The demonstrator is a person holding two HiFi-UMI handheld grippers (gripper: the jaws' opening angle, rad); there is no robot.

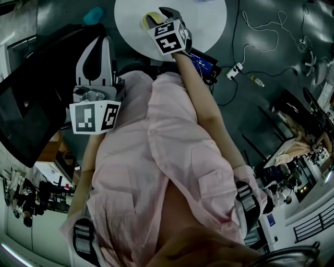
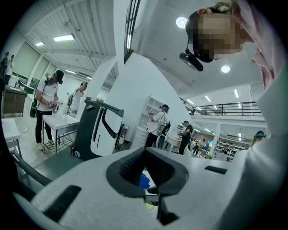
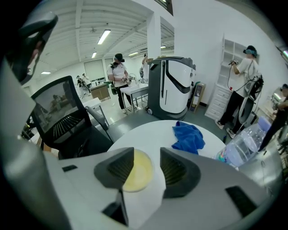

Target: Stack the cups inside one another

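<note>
Overhead, right gripper (image 1: 158, 15) sits at 12 o'clock of the head view, out over a round white bench (image 1: 209, 21). In its own view the fingers (image 3: 173, 170) stand released, well apart, and a yellow cup (image 3: 139, 173) rests upright on the bench, mouth up, seen in the gap between them. The 9 o'clock finger overlaps the cup's rim; contact cannot be told. Only this one cup shows. A blue cloth (image 3: 188, 137) lies crumpled on the bench at 1 o'clock of the cup, apart from it. Left gripper (image 1: 102, 41) is held off the bench at 10 o'clock of the head view, close to the person's pink shirt (image 1: 156, 156). Its fingertips (image 2: 135, 164) are clenched together, nothing between them.
</note>
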